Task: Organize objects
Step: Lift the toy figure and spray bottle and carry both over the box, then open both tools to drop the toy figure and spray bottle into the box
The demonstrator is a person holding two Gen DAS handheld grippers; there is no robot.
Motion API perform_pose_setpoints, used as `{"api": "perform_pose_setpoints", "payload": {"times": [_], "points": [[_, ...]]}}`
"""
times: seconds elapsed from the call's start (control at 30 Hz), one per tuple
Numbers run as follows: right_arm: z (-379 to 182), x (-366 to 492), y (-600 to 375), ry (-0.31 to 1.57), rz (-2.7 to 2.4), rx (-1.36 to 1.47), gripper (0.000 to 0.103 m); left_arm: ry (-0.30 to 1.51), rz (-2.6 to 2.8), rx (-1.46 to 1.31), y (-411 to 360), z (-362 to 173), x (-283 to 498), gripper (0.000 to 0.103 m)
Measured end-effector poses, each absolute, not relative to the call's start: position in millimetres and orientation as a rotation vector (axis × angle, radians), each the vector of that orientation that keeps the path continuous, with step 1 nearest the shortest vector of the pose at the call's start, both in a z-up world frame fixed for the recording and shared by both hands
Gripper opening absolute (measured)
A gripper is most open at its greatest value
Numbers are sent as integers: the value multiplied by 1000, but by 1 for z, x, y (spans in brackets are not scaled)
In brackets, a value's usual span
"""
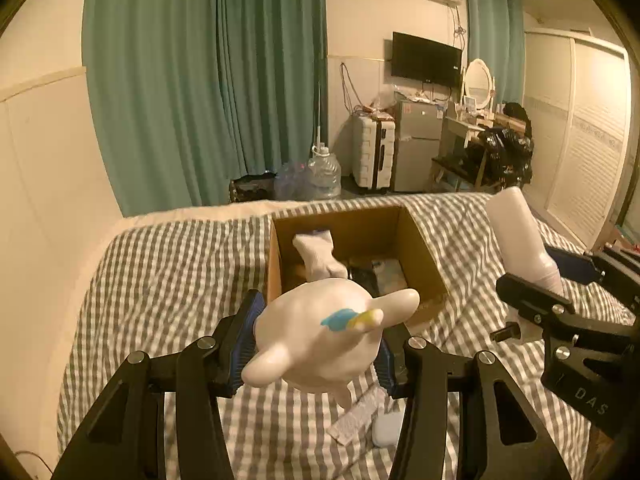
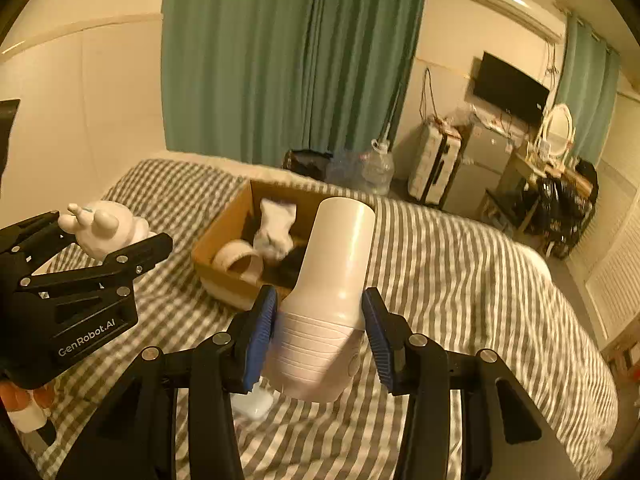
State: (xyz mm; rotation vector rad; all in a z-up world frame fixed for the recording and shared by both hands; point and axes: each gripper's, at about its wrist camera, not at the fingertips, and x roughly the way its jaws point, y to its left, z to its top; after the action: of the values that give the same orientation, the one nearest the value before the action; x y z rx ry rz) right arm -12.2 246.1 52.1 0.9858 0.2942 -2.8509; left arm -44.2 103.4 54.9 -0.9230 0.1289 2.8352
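Observation:
My left gripper [image 1: 318,344] is shut on a white toy figure [image 1: 320,340] with a blue and yellow mark, held above the checked bed just in front of an open cardboard box [image 1: 416,236]. The figure also shows in the right wrist view [image 2: 104,230]. My right gripper [image 2: 320,322] is shut on a white hair dryer [image 2: 328,288], held above the bed near the box [image 2: 218,236]. The dryer shows at the right in the left wrist view [image 1: 520,236]. The box holds a white sock [image 1: 318,256], a tape roll [image 2: 238,266] and dark items.
A grey-checked bed cover [image 1: 168,280] fills the foreground. A small white case [image 1: 386,428] and a flat packet [image 1: 354,418] lie on it beneath the left gripper. An orange and white item [image 2: 28,408] lies at the left. Green curtains, suitcase, fridge and dresser stand beyond.

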Motion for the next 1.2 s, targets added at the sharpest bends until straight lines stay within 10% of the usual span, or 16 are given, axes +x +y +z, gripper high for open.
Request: {"api": "perform_pose_setpoints", "payload": {"times": [1.2], "points": [[-53,-232,256,185,-2669,1188,44,235,2745,-1184,143,-69,-242,51]]}}
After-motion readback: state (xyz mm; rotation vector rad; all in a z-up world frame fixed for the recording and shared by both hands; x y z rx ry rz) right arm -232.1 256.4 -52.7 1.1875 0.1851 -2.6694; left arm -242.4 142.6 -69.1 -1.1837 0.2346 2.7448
